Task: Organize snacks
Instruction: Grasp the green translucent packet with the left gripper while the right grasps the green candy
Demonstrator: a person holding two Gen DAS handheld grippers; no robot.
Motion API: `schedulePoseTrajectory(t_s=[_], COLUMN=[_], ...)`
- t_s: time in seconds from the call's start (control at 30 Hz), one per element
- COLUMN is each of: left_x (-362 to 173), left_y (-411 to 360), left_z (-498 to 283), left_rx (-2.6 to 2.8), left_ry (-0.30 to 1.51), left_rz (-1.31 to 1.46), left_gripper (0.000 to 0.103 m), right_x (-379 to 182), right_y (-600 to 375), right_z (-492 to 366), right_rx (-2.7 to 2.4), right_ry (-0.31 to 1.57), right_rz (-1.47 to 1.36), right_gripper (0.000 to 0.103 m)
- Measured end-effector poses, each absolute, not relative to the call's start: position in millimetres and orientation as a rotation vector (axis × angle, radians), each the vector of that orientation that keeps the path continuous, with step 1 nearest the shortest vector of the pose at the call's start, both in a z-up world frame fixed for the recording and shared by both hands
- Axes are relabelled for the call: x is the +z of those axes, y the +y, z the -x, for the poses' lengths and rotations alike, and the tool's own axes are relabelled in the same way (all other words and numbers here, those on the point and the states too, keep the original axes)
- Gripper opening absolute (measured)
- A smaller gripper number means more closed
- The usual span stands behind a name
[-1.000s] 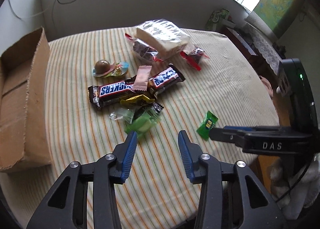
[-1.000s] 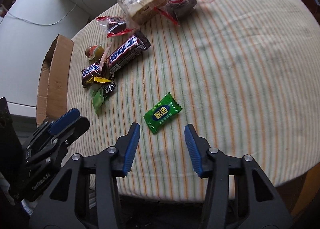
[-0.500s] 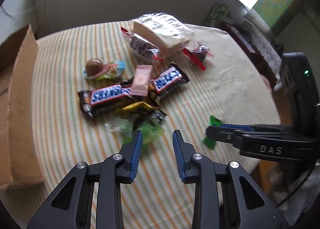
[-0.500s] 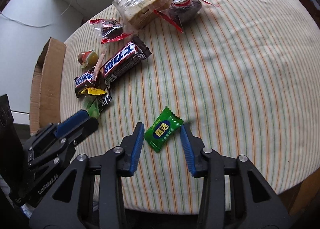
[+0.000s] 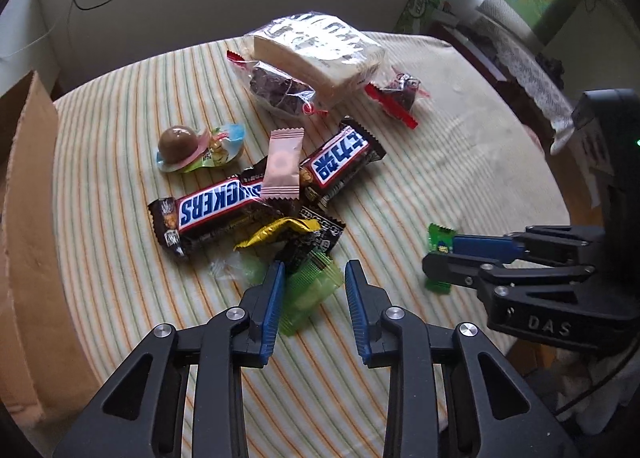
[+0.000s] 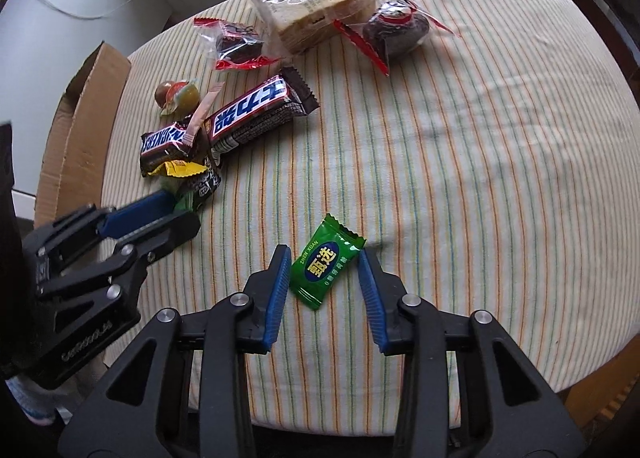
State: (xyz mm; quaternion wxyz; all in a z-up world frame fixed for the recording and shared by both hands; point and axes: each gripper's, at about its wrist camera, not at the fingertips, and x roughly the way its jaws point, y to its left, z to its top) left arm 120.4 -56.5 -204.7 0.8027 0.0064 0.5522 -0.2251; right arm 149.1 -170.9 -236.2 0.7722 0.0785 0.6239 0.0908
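Striped cloth on the worktop (image 6: 460, 162), cardboard box (image 6: 80, 130) at its left edge. My right gripper (image 6: 324, 278) straddles the dark green candy (image 6: 324, 262), pads apart, not pressing. My left gripper (image 5: 314, 290) brackets the light green wrapper (image 5: 308, 290) beside the snack pile; contact unclear.

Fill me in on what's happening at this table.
A person is sorting snacks with two handheld grippers. The left gripper straddles a light green wrapped snack at the edge of the pile. The right gripper brackets a lone dark green candy lying on the striped tablecloth. Neither is lifted yet. A cardboard box waits alongside.
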Motion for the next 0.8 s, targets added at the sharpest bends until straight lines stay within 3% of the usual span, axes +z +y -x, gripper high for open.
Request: schedulePoseTrajectory(t_s=[0.27,0.57,0.8], left_x=[-210.6,-210.2,-207.1], left_y=[-61.4,-61.7,-68.6], left_z=[-102.6,-98.5,-93.3], left_rx=[-0.506,-0.53,-0.583], left_ry=[1.187,1.228,1.248], left_rz=[-0.06,-0.074,-0.169], left_gripper=[0.029,0.033,0.033], right_x=[-239.4,-242.2,-242.2], right_y=[-158.4,-147.5,-160.6], right_z=[-154.4,-161.3,-159.6], right_rx=[0.209,0.222,0.229], right_ry=[1.343,1.339,1.338], right_rz=[-0.119,-0.028,-0.055], right_gripper=[0.036,0.019,0.018])
